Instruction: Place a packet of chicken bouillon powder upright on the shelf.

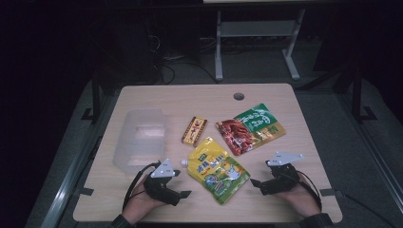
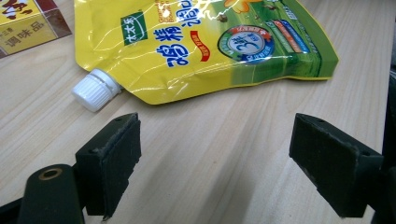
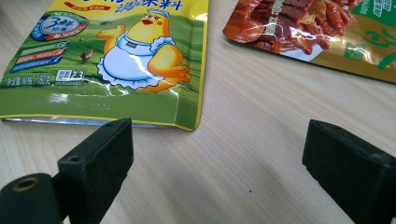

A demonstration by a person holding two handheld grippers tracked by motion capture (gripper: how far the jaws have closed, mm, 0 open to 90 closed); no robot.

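Table (image 1: 304,199) layout: spouted pouch (image 1: 217,170) at near centre, between left gripper (image 1: 186,193) and right gripper (image 1: 255,182); small box (image 1: 194,130) behind the pouch; snack bag (image 1: 250,128) right of the box; clear container (image 1: 141,137) at left, beside the box

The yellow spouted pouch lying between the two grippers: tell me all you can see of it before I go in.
The glossy yellow and green plastic spouted pouch lies flat on the light wooden table, slanted, its white ribbed screw cap on and pointing to the far left corner. Printed on it are blue characters, a round blue badge and a cartoon chicken in a white apron. It looks sealed and slightly creased. Only the table touches it; both grippers stand open short of it.
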